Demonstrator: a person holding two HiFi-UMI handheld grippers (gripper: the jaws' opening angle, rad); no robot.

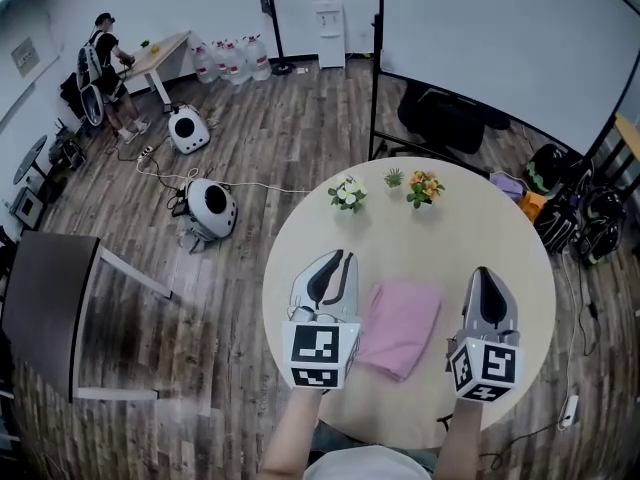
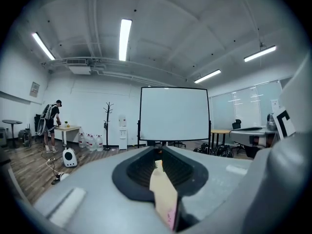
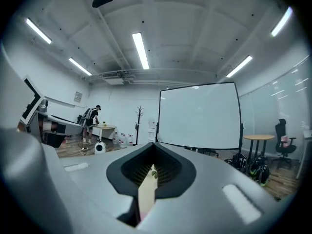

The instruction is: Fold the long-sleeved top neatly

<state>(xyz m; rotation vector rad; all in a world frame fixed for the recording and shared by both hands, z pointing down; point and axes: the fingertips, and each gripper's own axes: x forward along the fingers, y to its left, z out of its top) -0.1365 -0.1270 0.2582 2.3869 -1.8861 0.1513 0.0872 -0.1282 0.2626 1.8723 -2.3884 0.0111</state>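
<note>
Head view shows the pink top [image 1: 398,326] folded compactly near the table's [image 1: 450,238] front edge. The left gripper [image 1: 343,257] and right gripper [image 1: 483,272] flank it, jaws together and empty. Folding appears finished, so the next move likely calls only for squaring the edges.

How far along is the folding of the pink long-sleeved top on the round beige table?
Done, apparently: the pink long-sleeved top lies as a folded rectangle on the round beige table. In hand: nothing; the left gripper and right gripper sit either side of it, jaws together, gripping no cloth. Left: at most, tidying edges.
</note>
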